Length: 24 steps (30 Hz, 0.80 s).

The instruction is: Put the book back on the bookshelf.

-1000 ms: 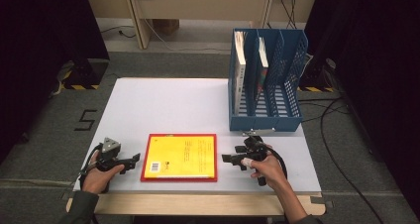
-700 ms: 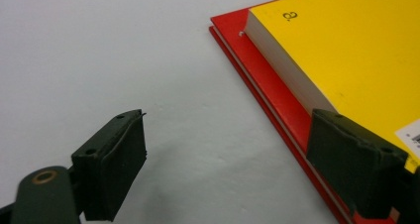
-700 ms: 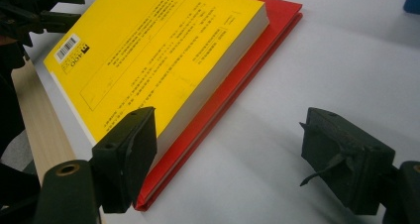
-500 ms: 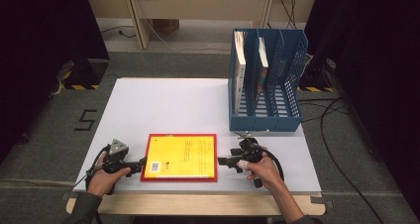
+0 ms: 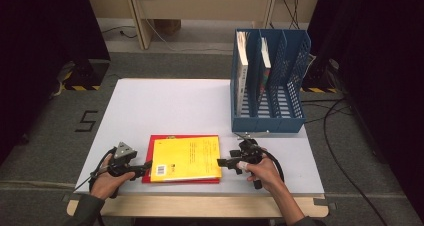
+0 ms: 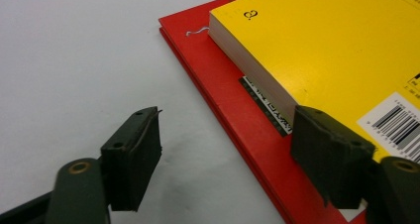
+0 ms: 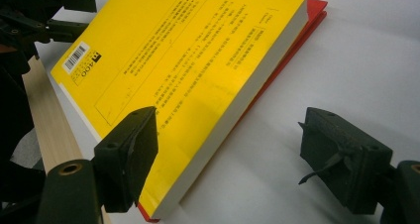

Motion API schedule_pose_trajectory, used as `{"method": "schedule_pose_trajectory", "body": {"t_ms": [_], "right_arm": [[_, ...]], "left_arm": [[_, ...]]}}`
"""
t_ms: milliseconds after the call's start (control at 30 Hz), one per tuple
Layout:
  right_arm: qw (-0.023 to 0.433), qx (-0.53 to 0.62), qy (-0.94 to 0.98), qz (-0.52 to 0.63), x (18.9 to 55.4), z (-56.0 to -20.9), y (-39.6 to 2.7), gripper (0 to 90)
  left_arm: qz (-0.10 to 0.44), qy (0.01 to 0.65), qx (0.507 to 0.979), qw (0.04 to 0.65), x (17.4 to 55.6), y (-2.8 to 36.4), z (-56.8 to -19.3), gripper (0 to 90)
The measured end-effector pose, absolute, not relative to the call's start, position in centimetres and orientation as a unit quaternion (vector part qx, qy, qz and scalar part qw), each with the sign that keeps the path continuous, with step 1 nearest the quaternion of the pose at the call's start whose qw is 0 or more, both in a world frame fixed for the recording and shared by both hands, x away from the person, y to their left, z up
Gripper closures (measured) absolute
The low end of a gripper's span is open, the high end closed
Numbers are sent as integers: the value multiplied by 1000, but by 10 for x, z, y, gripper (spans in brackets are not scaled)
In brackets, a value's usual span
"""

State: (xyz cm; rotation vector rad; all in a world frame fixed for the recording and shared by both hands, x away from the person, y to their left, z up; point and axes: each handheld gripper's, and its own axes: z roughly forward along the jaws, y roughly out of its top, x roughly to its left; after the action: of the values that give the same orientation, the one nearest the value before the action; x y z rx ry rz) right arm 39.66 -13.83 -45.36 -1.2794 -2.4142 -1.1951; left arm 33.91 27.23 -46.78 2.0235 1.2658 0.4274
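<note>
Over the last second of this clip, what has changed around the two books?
The left gripper moved in to the left edge of the thick yellow paperback and thin red book; its jaws have just been closing around that edge, not yet pressing. The right gripper edged left, open. The books and blue plastic file rack stayed put.

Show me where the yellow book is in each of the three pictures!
High view: the yellow book lies near the table's front edge, on the red book.
Left gripper view: it is at the upper right, barcode at the right edge.
Right gripper view: it runs from upper right to lower left.
Shared landmark: the barcode label, at the book's corner nearest the left gripper.
</note>
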Motion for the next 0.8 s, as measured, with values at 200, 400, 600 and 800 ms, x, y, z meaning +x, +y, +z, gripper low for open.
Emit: {"method": "schedule_pose_trajectory", "body": {"t_ms": [200, 400, 600, 800], "right_arm": [[79, -430, -805, -401, 398, -455, -139, 240], [85, -427, -806, -400, 400, -460, -133, 283], [82, -439, -802, -398, 402, -466, -131, 296], [91, -442, -791, -413, 402, -469, -128, 354]], "left_arm": [[162, 487, 783, 352, 337, 270, -467, 313], [152, 474, 789, 360, 335, 262, -467, 290], [148, 471, 791, 360, 335, 259, -468, 251], [146, 474, 790, 361, 336, 259, -468, 250]]}}
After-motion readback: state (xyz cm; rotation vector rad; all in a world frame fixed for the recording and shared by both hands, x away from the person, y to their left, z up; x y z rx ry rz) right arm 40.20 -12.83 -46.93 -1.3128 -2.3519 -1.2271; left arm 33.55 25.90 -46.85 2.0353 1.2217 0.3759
